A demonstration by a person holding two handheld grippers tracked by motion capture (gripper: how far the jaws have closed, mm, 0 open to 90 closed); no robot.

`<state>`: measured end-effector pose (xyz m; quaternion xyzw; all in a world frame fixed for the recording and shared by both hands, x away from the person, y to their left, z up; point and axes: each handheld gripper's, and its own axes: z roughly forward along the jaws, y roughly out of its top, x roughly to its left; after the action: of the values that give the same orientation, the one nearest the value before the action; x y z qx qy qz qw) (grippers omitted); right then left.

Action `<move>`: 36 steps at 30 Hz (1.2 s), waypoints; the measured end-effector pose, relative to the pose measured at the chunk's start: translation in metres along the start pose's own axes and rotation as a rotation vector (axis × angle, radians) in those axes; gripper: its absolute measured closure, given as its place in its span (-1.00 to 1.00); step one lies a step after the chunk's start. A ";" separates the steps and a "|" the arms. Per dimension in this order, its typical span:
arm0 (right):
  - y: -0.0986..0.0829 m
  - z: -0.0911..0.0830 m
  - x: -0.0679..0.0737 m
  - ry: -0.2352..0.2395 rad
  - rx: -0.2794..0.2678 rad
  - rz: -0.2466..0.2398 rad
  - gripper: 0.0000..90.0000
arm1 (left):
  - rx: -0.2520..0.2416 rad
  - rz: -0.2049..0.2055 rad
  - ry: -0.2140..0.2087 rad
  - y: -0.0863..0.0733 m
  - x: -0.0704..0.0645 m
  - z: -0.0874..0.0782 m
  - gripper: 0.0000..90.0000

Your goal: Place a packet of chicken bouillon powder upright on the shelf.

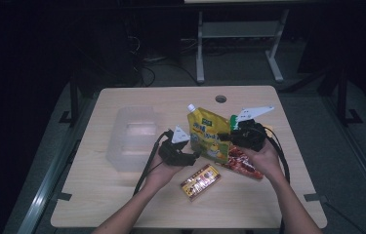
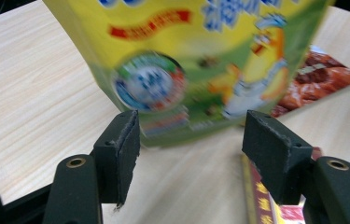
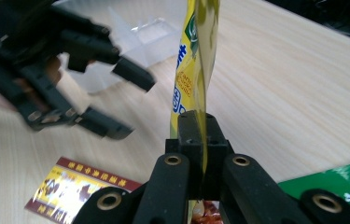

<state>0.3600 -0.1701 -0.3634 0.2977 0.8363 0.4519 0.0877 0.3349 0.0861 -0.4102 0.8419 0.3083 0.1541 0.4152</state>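
From above, the person has both hands over the middle of the pale wooden table (image 1: 122, 204). The right gripper (image 1: 227, 137) holds a yellow-and-green plastic spouted pouch (image 1: 207, 132) up off the surface by its right edge, and the left gripper (image 1: 193, 156) comes in at the pouch's lower left. A clear plastic bin (image 1: 132, 136) sits to the left, well apart from the pouch. A red-and-yellow flat packet (image 1: 200, 181) lies near the front, and a red snack bag (image 1: 243, 162) lies under the right hand.

In the left gripper view, the two black jaws stand wide apart, with the pouch's (image 2: 186, 70) bottom edge hanging just beyond and between them, not yet touched. The print is blurred, so the pouch or the hand looks to be moving.

In the right gripper view, the jaws are pressed together on the thin edge of the pouch (image 3: 196, 51), which rises upright from them. The left gripper (image 3: 126, 102) shows farther off, spread open, with the bin (image 3: 130, 42) behind it.

To my eye, the handover would go best if the right hand held the pouch steady while the left slid further onto the bottom seam before closing; a bite on the very rim could slip.
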 end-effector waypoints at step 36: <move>0.111 0.023 0.048 0.070 -0.073 -0.095 1.00 | -0.004 0.089 -0.073 -0.047 -0.038 -0.049 -0.47</move>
<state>0.3770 -0.0803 -0.2815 0.2382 0.8351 0.4875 0.0907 0.2624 0.1133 -0.4177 0.8591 0.2548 0.1420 0.4205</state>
